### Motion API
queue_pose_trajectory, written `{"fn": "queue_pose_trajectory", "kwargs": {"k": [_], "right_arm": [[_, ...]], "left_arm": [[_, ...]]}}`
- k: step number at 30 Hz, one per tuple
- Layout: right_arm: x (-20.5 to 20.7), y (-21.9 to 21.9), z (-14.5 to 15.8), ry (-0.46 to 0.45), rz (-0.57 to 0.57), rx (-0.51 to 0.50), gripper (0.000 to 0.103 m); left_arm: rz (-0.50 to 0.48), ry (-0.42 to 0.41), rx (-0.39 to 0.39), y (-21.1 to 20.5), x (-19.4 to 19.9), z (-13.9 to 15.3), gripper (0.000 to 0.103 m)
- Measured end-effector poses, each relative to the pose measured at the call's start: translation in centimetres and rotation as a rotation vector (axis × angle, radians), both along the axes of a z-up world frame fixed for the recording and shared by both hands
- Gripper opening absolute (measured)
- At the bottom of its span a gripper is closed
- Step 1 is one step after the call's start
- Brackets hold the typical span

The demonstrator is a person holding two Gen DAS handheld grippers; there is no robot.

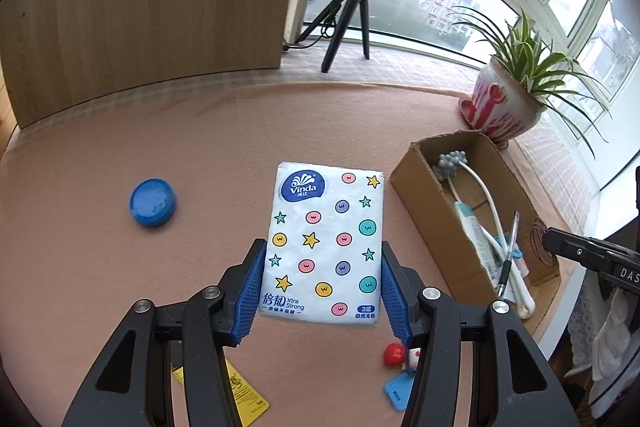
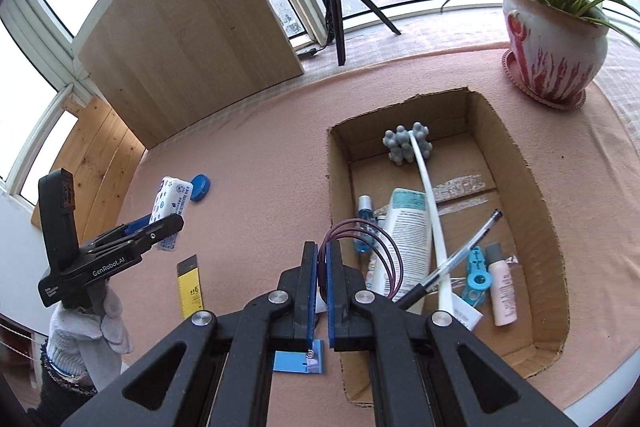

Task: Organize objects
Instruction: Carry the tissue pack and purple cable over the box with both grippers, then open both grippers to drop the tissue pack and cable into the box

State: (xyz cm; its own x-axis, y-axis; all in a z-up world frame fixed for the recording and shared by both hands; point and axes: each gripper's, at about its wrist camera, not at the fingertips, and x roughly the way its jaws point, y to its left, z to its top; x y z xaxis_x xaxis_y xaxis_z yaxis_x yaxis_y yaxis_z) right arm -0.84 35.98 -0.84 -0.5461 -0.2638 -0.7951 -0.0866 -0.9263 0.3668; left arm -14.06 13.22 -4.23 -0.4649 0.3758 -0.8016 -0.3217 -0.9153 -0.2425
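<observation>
We hold the tissue pack (image 1: 326,243) in our left gripper (image 1: 322,291), its blue pads pressed against the pack's two long sides near the lower end, so the pack juts forward past the fingertips, above the pink tablecloth (image 1: 200,147). In the right wrist view the same pack (image 2: 170,201) shows raised off the cloth, clamped in that gripper at the far left, with a gloved hand (image 2: 86,339) below it.

Our right gripper (image 2: 322,259) has its jaws pressed together on a loop of purple wire (image 2: 372,243) — the loops stand out ahead of the fingertips, over the near left edge of the cardboard box (image 2: 532,187). The box lies open to the right of the pack and already holds a white massager (image 2: 412,147), a tube (image 2: 408,231), a pen (image 2: 460,259) and small bottles.

A blue cap (image 1: 152,202) sits on the cloth to the left of the pack, well apart from it. A yellow card (image 2: 190,287) and a blue tag (image 2: 298,361) lie close under the grippers.
</observation>
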Motion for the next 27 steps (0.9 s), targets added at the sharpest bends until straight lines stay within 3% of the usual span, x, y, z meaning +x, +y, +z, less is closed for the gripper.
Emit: {"fn": "queue_pose_trajectory", "kwargs": {"k": [12,23,26,27], "right_arm": [[2.6,4.9,-0.9,-0.020,-0.075,0.024,0.004],[3.5,6.1,-1.7,-0.026,-0.068,0.034,0.004],[3.8,6.4,-1.6,-0.006,-0.067,0.032,0.008],[3.8,6.4,-1.5,-0.007,-0.058,0.030,0.013]], "left_arm": [[-0.157,0.007,0.026,11.5,-0.7,0.3,0.057],[-0.230,0.008,0.010,17.8,-0.9,-0.4,0.058],[-0.228,0.019,0.010,18.3,-0.9,-0.3,0.078],[-0.230,0.024,0.009,18.4,-0.8,-0.2,0.078]]}}
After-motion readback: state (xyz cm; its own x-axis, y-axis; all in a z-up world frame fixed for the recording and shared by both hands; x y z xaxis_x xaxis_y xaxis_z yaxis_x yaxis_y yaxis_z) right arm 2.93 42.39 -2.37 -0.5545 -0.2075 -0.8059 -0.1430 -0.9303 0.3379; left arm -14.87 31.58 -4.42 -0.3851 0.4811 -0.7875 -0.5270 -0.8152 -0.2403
